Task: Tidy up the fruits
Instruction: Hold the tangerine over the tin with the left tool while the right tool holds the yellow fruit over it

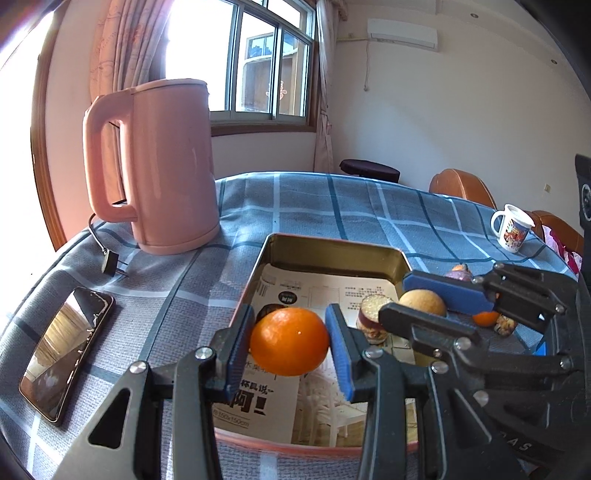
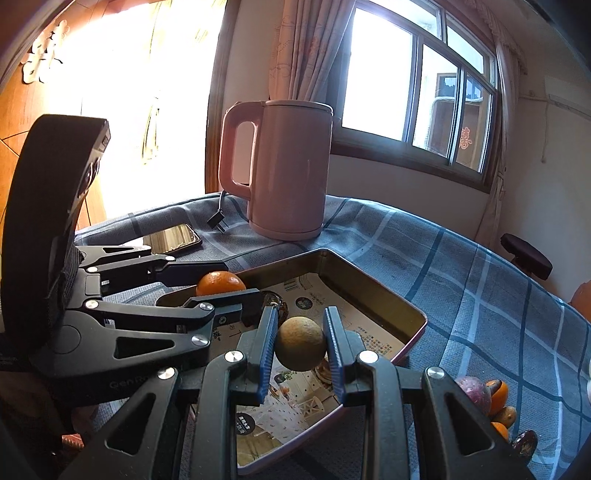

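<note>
Fruit is pinched in both grippers above the tin tray. The left gripper clamps an orange between its blue pads, the fruit slightly wider than tall, its long axis running pad to pad; which way its stem end points cannot be told. The right gripper squeezes a tan round fruit the same way, nearly spherical, with no clear axis. Beneath both lies printed paper lining the tray, and a small dark fruit sits on it just ahead of the right gripper. To the right of that gripper, outside the tray, a heap of loose fruits rests on the desk. The desk wears a blue checked cloth. Ahead and left of the left gripper stands a pink kettle with its plug lying loose, a phone flat further left, and a white mug far right. Behind are a window, curtains, and a wall air conditioner.
</note>
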`<state>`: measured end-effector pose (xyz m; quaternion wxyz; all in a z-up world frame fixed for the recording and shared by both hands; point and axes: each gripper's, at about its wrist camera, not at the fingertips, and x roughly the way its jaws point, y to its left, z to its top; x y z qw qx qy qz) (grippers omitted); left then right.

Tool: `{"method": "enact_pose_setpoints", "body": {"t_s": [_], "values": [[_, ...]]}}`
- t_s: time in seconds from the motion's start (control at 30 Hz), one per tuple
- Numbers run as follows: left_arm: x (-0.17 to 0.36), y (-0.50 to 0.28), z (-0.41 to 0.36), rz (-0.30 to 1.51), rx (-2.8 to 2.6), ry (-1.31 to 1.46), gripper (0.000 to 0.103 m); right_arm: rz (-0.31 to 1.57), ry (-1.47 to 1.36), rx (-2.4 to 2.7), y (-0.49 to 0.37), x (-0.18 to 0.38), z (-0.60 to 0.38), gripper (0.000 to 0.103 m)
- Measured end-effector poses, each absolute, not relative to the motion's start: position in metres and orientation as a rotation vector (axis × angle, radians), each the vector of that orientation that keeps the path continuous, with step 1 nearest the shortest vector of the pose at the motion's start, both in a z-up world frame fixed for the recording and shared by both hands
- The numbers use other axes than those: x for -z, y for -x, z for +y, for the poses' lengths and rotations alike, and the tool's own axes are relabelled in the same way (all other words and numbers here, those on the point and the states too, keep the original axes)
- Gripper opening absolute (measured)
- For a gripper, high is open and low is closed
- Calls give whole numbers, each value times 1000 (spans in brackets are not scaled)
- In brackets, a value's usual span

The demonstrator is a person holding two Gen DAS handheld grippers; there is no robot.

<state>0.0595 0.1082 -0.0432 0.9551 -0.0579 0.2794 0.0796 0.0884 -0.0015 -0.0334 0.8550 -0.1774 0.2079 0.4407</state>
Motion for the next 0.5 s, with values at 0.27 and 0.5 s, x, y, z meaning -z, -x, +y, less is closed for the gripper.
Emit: {"method": "enact_pose_setpoints", "body": {"t_s": [0.27,0.5], "values": [[49,-66,107,625,-157,88,42,519,376,-931,-97,47,4,28],[53,-69,108,661,-163,78,42,569,384,-940,-102,53,8,28]]}}
